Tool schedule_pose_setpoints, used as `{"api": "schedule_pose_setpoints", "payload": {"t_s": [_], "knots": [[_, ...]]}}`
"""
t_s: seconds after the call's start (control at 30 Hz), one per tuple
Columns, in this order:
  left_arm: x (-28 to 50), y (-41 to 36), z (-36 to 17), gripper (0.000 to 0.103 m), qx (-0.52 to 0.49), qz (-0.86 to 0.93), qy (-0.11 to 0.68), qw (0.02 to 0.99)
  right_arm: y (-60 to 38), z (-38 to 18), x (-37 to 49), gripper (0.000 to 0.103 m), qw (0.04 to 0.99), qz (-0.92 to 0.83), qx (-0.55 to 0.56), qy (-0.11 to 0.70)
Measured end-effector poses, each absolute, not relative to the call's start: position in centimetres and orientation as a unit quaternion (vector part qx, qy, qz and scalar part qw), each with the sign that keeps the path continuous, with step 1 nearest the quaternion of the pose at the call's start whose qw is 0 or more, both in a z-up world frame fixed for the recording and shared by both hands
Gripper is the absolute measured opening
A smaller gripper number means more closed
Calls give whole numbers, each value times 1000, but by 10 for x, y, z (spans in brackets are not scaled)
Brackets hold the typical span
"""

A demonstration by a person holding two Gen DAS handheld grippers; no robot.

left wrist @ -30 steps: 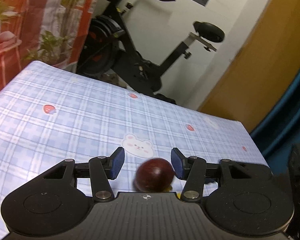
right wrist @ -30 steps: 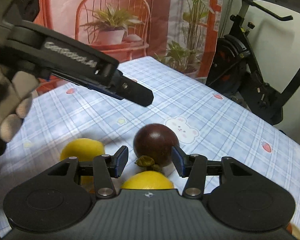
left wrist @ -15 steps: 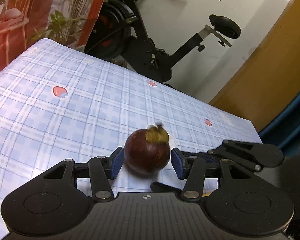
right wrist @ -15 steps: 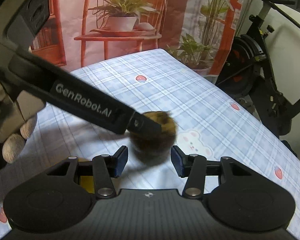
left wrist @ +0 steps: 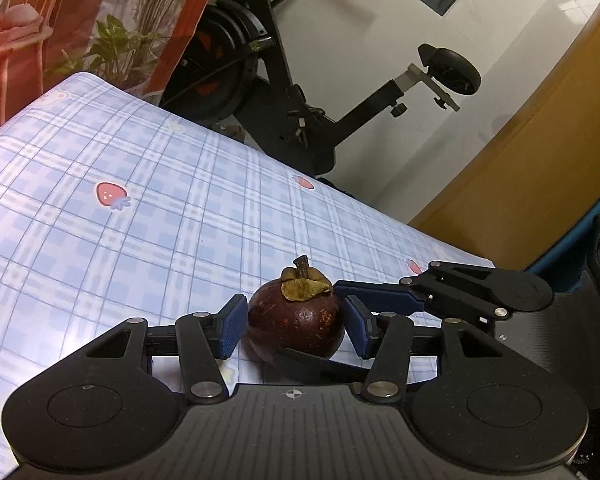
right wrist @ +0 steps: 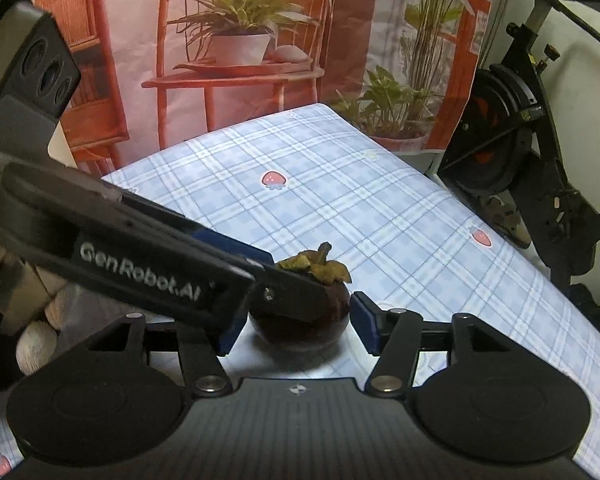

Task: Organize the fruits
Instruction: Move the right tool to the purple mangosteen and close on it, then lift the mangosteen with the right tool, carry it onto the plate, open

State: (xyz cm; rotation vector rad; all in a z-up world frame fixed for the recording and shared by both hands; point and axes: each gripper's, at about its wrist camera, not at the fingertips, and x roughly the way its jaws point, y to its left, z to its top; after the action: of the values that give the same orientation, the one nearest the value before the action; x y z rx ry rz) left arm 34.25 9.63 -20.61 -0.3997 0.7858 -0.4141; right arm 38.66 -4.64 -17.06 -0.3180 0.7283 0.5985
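Observation:
A dark purple mangosteen (left wrist: 296, 330) with a brown-green cap stands upright on the blue checked tablecloth (left wrist: 148, 216). It sits between the blue pads of my left gripper (left wrist: 294, 330), which is open, with small gaps on both sides. It also shows in the right wrist view (right wrist: 300, 316), between the pads of my open right gripper (right wrist: 296, 330). The left gripper's finger (right wrist: 160, 256) crosses in front of the fruit there and hides part of it. The right gripper's fingers (left wrist: 384, 298) reach in from the right in the left wrist view.
An exercise bike (left wrist: 284, 92) stands beyond the table's far edge. A printed backdrop with a chair and plants (right wrist: 236, 52) hangs behind the table. A wooden door (left wrist: 540, 148) is at the right. A gloved hand (right wrist: 32, 340) holds the left gripper.
Both grippers have moved in around the mangosteen, which has turned upright with its cap on top. The yellow fruits seen a second ago are out of view.

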Motion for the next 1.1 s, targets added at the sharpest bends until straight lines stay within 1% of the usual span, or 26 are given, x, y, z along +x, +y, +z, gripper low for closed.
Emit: {"api": "schedule_pose_setpoints", "payload": {"t_s": [0.1,0.3,0.6,0.87,1.1], "knots": [[342,95,-206,56,-188,-200,376,885,-45,-173,388,63,879,282,-147,355],[342,91,-208,59,-179,-208,383,882,-49,-180,391,64,876,279,-126,373],[333,86,-205,59,-171,-208,381,884,-52,-183,388,64,877,271,-110,381],[312,73,-190,59,-153,-226,375,886,-67,-174,359,64,888,269,-90,363],[282,45,-165,58,-128,-248,353,893,-96,-151,320,64,904,257,-70,333]]}}
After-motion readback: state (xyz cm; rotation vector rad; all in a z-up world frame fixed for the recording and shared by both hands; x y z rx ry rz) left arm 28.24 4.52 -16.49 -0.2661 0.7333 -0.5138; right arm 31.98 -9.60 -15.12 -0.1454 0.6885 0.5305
